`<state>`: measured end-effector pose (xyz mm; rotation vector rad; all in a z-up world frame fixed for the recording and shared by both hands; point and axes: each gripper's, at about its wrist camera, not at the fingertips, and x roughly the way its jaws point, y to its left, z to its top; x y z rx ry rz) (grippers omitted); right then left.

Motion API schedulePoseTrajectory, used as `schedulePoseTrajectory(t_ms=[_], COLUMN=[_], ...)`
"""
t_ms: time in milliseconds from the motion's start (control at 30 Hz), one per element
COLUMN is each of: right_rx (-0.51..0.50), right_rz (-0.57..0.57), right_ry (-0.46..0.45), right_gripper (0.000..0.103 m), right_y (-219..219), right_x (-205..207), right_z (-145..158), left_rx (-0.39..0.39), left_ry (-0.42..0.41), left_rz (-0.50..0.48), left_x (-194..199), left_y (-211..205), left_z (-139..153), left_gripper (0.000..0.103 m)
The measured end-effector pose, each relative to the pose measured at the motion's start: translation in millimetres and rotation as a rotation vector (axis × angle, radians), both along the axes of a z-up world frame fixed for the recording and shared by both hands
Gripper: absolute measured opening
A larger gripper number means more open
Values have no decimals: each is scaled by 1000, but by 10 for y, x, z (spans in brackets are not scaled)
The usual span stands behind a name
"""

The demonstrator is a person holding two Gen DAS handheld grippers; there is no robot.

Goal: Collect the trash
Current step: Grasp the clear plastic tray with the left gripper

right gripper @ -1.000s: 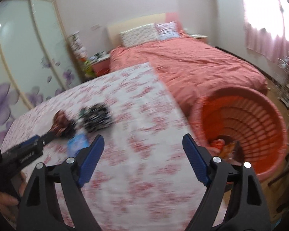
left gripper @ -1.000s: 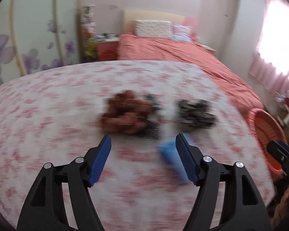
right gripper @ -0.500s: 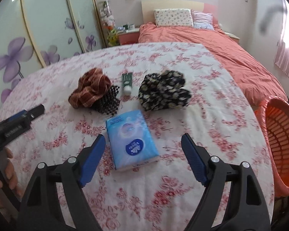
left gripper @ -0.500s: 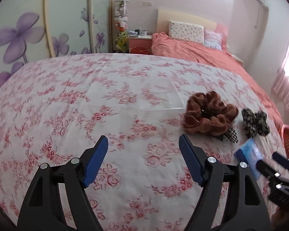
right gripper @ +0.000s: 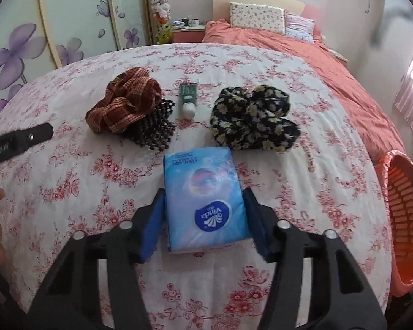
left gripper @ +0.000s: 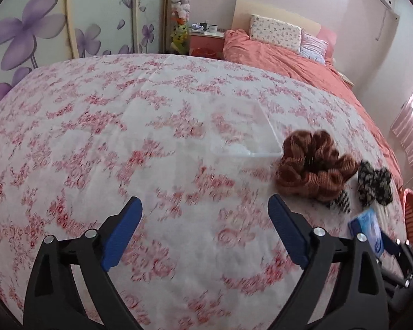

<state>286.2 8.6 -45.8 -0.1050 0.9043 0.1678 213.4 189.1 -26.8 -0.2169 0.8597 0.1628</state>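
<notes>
My right claw point(right gripper: 203, 220) has just been closing around the tissue pack point(right gripper: 205, 195) near the worktop's point(right gripper: 303, 192) front edge, pads touching its sides. My left claw point(left gripper: 205, 228) has been opening wide, empty. The basket point(right gripper: 407, 220) waits beside the right edge.

The right gripper point(right gripper: 203, 221) has just been closing, and its blue pads sit on both sides of a blue tissue pack point(right gripper: 203, 192) on the flowery bedspread point(right gripper: 303, 178). They seem to touch it, maybe squeezing. Behind it lie a brown checked cloth point(right gripper: 124, 104), a small green tube point(right gripper: 188, 100) and a black flowered cloth point(right gripper: 253, 118). An orange basket point(right gripper: 404, 220) stands at the right.
</notes>
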Motion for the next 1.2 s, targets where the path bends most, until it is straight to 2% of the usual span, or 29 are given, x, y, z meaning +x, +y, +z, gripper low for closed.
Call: schedulePoseTrajectory(t_ms=[233, 433, 500, 700, 900, 967, 1100, 1200], right_rx=[24, 43, 42, 41, 52, 51, 51, 53], right_rz=[-70, -97, -97, -99, -98, -97, -101, -106], right_ry=[-17, -19, -16, -4, -2, -2, -2, -3], right_gripper=[51, 51, 51, 52, 51, 51, 51, 51], right_y=[-268, -447, -467, -479, -471, -471, -469, -473], right_x=[-64, -66, -64, -45, -33, -28, -27, -35], right_z=[47, 88, 76, -1, 4, 4, 6, 11], left_rx=[33, 109, 135, 48, 49, 37, 13, 12], left_ry=[-35, -2, 36, 73, 81, 83, 72, 54], left_rz=[21, 20, 28, 29, 7, 14, 33, 22], left_x=[358, 747, 857, 917, 947, 950, 928, 896], left_y=[-143, -254, -233, -133, -192, -171, -90, -74], left_z=[151, 110, 37, -54, -120, -146, -171, -169], left_gripper=[92, 96, 96, 96, 96, 91, 74, 74])
